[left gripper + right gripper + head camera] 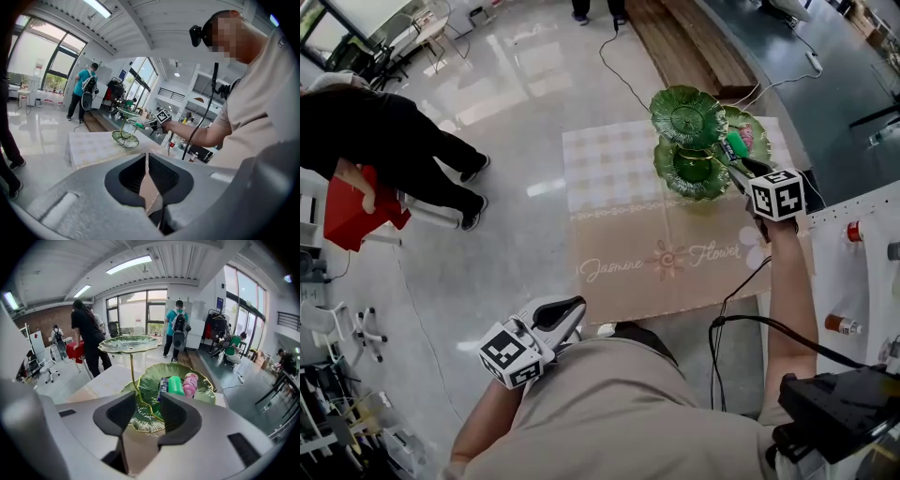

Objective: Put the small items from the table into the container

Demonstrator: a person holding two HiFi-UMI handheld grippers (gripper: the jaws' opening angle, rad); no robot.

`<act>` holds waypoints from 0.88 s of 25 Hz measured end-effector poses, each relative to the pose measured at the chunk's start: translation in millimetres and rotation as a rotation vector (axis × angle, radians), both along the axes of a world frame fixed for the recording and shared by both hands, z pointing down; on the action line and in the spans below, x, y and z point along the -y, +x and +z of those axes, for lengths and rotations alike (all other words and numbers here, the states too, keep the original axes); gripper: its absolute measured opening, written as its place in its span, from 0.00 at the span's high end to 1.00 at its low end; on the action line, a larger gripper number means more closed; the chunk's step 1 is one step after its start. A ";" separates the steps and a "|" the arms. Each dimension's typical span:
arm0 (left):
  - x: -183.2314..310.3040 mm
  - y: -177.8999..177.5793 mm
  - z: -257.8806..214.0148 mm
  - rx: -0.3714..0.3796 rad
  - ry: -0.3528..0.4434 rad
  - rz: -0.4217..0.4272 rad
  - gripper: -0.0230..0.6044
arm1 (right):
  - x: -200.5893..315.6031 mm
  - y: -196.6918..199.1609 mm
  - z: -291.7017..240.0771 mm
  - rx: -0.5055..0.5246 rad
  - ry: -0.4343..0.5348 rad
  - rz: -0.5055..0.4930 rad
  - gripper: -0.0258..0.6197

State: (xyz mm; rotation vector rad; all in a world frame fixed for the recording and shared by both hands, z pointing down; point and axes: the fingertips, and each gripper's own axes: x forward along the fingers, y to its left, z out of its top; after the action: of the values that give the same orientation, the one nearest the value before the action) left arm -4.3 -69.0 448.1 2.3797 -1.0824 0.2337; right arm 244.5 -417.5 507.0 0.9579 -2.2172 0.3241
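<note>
A three-tier green leaf-shaped glass stand [687,114] rises at the far end of the tablecloth-covered table [619,216]. On its middle plate [208,379] lie a green cylinder [176,386], a pink bottle [190,383] and a blue packet [162,387]. My right gripper [147,400] hangs just short of that plate, open, with nothing between its jaws. In the head view it [737,161] sits beside the green cylinder [736,146]. My left gripper [565,317] is held low by the person's body, off the table's near edge, its jaws [147,161] shut and empty.
A person in black with a red bag [356,211] stands on the floor to the left. To the right, a white shelf [862,272] carries small bottles. A black cable [741,309] trails along the right forearm. A wooden bench [694,47] lies beyond the table.
</note>
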 end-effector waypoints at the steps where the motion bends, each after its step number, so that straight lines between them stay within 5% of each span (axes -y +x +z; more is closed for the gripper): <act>1: -2.6 -2.2 -2.1 -0.004 0.005 0.008 0.94 | -7.2 0.3 -5.9 0.011 0.015 0.012 0.70; 10: -54.5 -33.0 -12.5 -0.034 0.051 0.121 0.94 | -135.0 -34.2 -35.4 0.117 0.109 0.080 0.77; 22: -155.6 -71.2 -21.0 -0.100 0.088 0.282 0.94 | -375.8 -133.4 -27.9 0.274 0.086 0.092 0.90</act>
State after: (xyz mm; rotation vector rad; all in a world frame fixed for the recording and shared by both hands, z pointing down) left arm -75.5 86.6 427.1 2.5901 -0.7233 0.1649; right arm 111.2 -41.6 479.1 1.1202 -2.4555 0.4273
